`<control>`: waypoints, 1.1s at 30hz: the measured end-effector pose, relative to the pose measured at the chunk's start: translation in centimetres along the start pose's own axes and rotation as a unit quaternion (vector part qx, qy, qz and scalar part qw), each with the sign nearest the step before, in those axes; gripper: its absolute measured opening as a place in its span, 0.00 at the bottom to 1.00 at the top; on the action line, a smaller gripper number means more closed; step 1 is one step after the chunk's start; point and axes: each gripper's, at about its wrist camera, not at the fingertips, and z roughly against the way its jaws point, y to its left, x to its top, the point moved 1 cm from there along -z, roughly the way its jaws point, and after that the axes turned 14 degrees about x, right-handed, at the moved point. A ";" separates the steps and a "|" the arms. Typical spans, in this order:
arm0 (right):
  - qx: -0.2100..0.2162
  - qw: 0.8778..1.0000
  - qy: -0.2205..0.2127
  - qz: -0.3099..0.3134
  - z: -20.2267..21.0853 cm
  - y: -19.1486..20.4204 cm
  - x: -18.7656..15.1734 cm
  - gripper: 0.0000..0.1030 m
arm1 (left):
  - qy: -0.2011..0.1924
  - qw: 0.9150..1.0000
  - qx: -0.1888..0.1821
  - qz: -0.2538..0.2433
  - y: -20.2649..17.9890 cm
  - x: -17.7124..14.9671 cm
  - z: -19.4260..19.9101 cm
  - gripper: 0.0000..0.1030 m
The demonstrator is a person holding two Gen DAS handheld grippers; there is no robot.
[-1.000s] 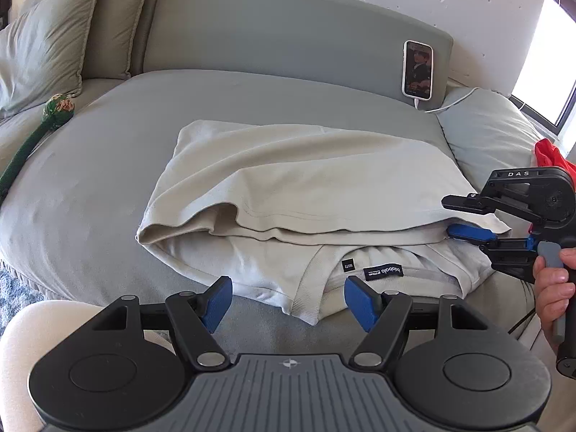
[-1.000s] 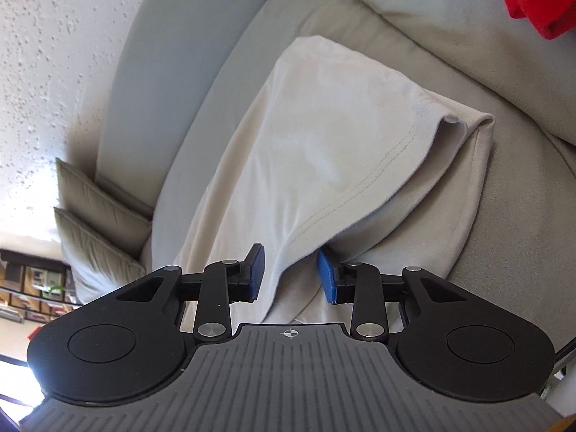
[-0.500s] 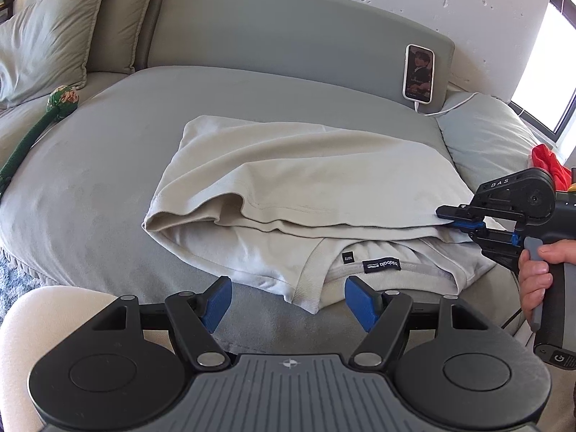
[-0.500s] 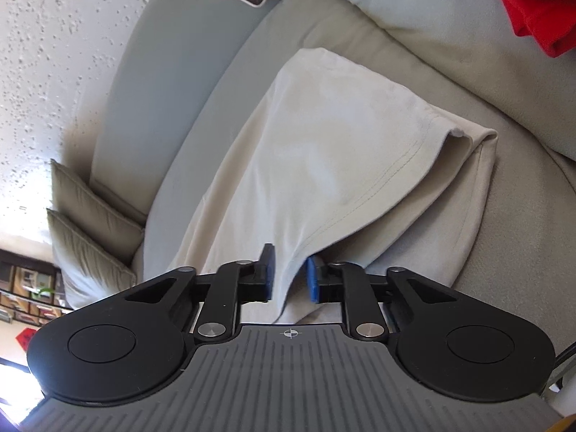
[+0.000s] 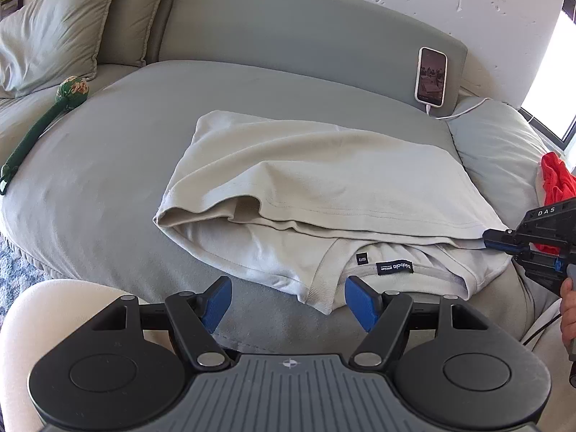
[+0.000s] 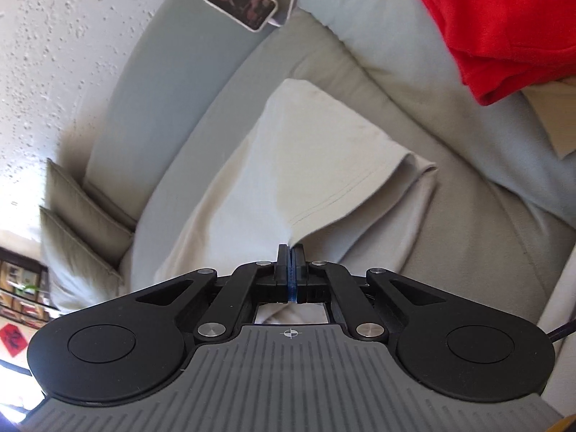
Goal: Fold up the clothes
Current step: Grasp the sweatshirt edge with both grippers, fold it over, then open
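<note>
Grey bed (image 5: 108, 180), beige T-shirt (image 5: 324, 180), phone (image 5: 431, 75) behind, left gripper (image 5: 288, 302) jaws apart, right gripper (image 6: 291, 257) jaws clamped on T-shirt hem.

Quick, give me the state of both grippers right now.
Left gripper: open, holding nothing, its pads either side of the beige T-shirt collar.
Right gripper: shut on the beige T-shirt's hem corner.

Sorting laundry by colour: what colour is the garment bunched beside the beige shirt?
Bright red garment, clearest in the right wrist view.
</note>
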 end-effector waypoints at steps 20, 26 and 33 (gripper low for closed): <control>0.027 0.998 0.001 0.054 1.9 2.9 5.9 0.55 | 0.027 0.987 0.062 0.144 8.6 11.7 -5.7 0.72; -0.020 0.996 0.015 0.085 -1.4 3.5 11.3 0.77 | 0.051 0.989 0.019 0.138 10.0 16.6 -11.8 0.70; -0.033 0.999 0.024 0.031 -9.7 -0.5 16.6 0.65 | 0.118 0.981 -0.032 0.148 9.3 19.0 -20.3 0.67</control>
